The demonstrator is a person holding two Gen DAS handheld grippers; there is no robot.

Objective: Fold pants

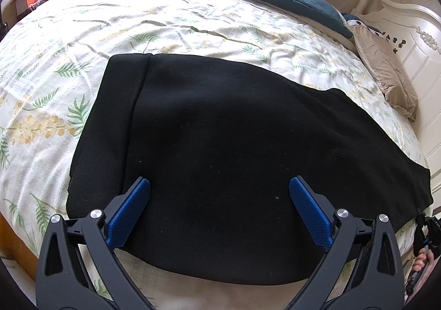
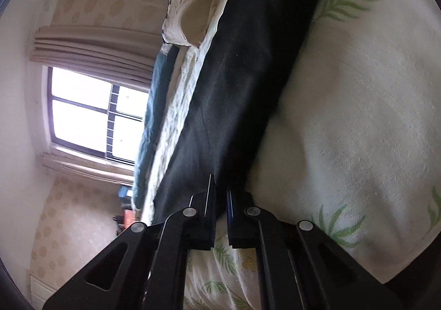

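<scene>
While matte black pants (image 1: 234, 150) lie flat — left claw (image 1: 219, 194) gapes.

My left tool (image 1: 219, 191) sits level, its two blue-padded fingers (image 1: 129, 213) spread wide with nothing between them. Both linkage arms fan out symmetrically toward the camera. My right tool (image 2: 220, 194) is rolled hard onto its side, fingers drawn almost together with only a thin slit left, nipping the black pants (image 2: 228, 106) at an edge. In the left view, a bit of my right hand (image 1: 421, 260) shows low at the rim.
</scene>
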